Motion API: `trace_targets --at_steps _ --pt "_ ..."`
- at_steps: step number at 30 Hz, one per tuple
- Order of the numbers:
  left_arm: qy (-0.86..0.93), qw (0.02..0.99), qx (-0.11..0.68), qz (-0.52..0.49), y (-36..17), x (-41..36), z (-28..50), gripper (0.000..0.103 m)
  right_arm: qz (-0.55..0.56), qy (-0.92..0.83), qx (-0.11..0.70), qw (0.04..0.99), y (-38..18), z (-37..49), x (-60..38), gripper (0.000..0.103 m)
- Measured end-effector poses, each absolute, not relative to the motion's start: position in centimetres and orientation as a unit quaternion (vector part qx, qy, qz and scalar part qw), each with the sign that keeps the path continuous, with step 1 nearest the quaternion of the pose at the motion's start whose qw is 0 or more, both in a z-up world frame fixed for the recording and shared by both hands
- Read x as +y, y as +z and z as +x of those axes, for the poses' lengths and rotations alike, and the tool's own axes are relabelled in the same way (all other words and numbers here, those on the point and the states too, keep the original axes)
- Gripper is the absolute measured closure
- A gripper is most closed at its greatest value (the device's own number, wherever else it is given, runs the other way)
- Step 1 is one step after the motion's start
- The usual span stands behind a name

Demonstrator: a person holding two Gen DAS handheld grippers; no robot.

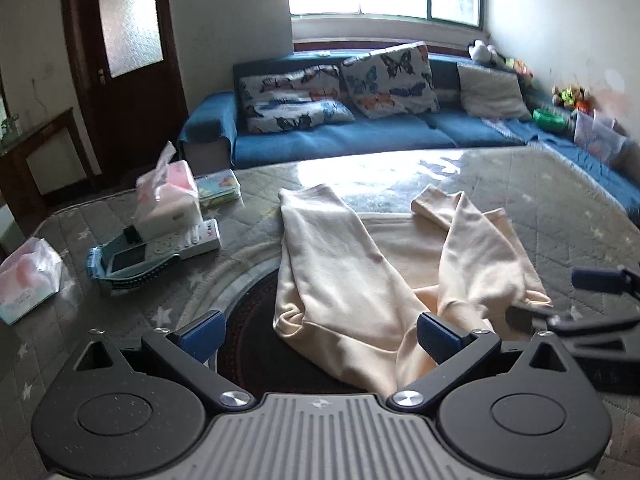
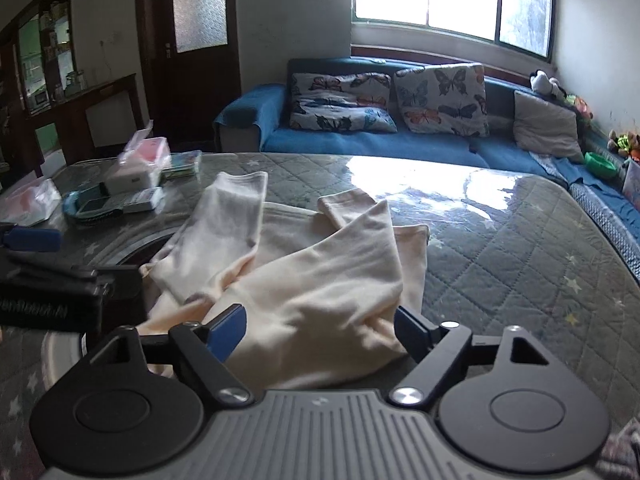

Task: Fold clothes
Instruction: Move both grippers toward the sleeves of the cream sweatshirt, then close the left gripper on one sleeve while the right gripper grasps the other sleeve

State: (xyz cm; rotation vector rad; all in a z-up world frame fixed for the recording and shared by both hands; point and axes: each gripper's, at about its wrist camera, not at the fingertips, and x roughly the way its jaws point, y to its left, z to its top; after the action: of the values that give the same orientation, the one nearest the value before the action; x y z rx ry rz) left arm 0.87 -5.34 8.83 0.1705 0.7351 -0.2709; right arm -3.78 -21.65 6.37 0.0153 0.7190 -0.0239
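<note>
A cream garment point(image 1: 340, 284) lies crumpled on the quilted table cover, its two legs or sleeves stretching away from me; it also shows in the right wrist view point(image 2: 320, 276). My left gripper point(image 1: 320, 334) is open over the garment's near edge, holding nothing. My right gripper point(image 2: 320, 330) is open too, its fingers on either side of the near bunched cloth. The right gripper shows at the right edge of the left wrist view point(image 1: 592, 300); the left gripper shows at the left of the right wrist view point(image 2: 48, 272).
The table point(image 2: 520, 260) has a glossy quilted cover. At its left stand a tissue pack point(image 1: 168, 200), a remote point(image 1: 200, 238), a phone in a blue case point(image 1: 124, 260) and another tissue pack point(image 1: 28, 280). A blue sofa point(image 1: 360, 136) with cushions runs behind and along the right.
</note>
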Motion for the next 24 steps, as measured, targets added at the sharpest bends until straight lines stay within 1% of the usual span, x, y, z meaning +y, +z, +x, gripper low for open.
trace_targets --at_steps 3,7,9,10,11,14,19,21,22,24 --pt "-0.137 0.918 0.364 0.074 8.4 -5.5 2.2 0.0 0.013 -0.019 0.364 0.931 5.8 -1.6 -22.5 0.031" --pt "-0.143 0.915 0.371 0.063 7.9 -5.7 4.1 0.0 0.026 -0.019 0.376 0.926 5.0 0.5 -23.4 0.036" --pt "-0.147 0.914 0.375 0.057 7.6 -5.8 5.0 0.005 0.037 -0.011 0.383 0.923 4.6 1.6 -23.8 0.042" --pt "-0.148 0.911 0.382 0.048 7.4 -5.8 5.6 0.01 0.045 -0.005 0.388 0.921 4.4 2.2 -23.9 0.046" --pt "-0.149 0.909 0.387 0.039 7.3 -5.7 6.1 0.016 0.052 0.0 0.392 0.918 4.2 2.9 -24.0 0.047" --pt "-0.148 0.907 0.393 0.03 7.0 -5.5 7.3 0.024 0.066 0.013 0.399 0.915 3.7 4.6 -23.8 0.05" --pt "-0.137 0.908 0.395 0.04 6.1 -5.5 8.6 0.025 0.083 0.034 0.417 0.905 2.5 7.1 -22.9 0.05" --pt "-0.137 0.906 0.4 0.035 5.8 -5.5 9.1 0.025 0.074 0.034 0.426 0.901 1.9 7.6 -22.6 0.052" --pt "-0.139 0.905 0.402 0.032 5.6 -5.5 9.3 0.026 0.065 0.034 0.427 0.901 1.8 7.6 -22.4 0.054" --pt "-0.143 0.904 0.401 0.037 5.4 -5.9 9.6 0.026 0.044 0.033 0.429 0.902 1.8 7.4 -22.0 0.061"
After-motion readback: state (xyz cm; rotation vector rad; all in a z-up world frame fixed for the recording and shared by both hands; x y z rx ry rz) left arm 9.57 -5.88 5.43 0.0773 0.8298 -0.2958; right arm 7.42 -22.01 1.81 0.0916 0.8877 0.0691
